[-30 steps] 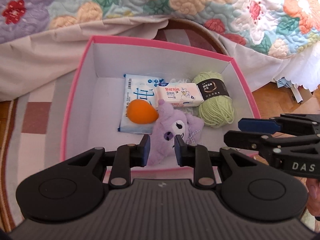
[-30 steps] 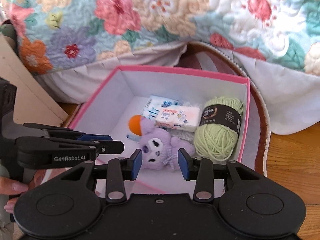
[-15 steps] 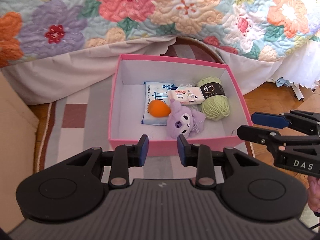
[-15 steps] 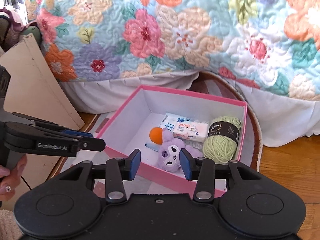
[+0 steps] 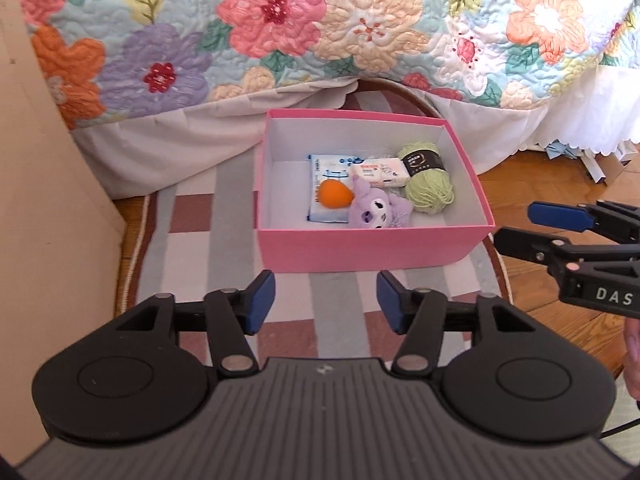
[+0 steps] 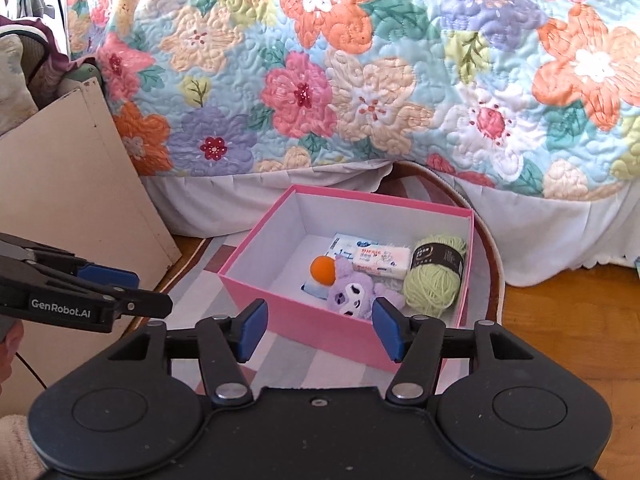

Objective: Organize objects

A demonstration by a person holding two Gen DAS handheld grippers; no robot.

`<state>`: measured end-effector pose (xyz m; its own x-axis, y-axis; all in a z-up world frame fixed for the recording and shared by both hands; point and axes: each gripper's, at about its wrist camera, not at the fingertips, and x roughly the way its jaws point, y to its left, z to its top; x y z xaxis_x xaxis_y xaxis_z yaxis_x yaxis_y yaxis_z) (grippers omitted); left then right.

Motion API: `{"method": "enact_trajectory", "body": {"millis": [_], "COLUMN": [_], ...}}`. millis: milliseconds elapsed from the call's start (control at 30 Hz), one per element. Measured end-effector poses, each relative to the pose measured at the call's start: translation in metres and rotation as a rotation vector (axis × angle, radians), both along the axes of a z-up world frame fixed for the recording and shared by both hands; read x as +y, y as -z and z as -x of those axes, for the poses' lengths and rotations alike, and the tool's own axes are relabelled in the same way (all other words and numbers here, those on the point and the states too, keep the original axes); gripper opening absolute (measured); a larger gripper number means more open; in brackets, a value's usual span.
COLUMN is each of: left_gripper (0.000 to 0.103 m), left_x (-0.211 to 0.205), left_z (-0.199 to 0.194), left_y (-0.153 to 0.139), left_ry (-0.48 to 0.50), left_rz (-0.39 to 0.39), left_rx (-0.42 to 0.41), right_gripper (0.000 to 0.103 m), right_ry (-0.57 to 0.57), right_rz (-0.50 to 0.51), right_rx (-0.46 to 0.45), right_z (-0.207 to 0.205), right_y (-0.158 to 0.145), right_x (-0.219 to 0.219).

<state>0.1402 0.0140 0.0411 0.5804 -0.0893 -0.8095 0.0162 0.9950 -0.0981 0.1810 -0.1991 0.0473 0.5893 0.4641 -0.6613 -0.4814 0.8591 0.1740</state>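
Pink box [image 5: 372,248] on striped rug [image 5: 192,216] holds yarn [image 5: 430,188], plush [image 5: 376,210], orange ball [image 5: 335,195], packets grouped rightward. Left tool [image 5: 326,302], right tool [image 6: 316,330]: both apart, empty, clear of box; sorting looks complete.

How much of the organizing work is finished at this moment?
Mostly finished, it seems. The pink box already holds the yarn, plush toy, orange ball and two packets. Left tool and right tool are open, holding nothing. No loose items remain visible.
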Motion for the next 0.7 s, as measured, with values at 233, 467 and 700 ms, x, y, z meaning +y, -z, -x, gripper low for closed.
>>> {"method": "enact_trajectory", "body": {"millis": [233, 467, 700], "left_gripper": [0.072, 0.083, 0.101], "left_x": [-0.001, -0.008, -0.007], "left_z": [0.02, 0.034, 0.044], "left_y": [-0.012, -0.014, -0.012], "left_ry": [-0.016, -0.026, -0.074], "left_rz": [-0.054, -0.052, -0.083], "left_rx": [-0.021, -0.022, -0.018], "right_gripper": [0.079, 0.097, 0.098], "right_ry": [0.006, 0.04, 0.12], "right_rz": [0.03, 0.037, 0.093], "right_rx": [-0.005, 0.022, 0.061], "right_z": [0.024, 0.041, 0.049], "right_y": [-0.012, -0.018, -0.02], "right_x": [0.003, 0.003, 0.003]}}
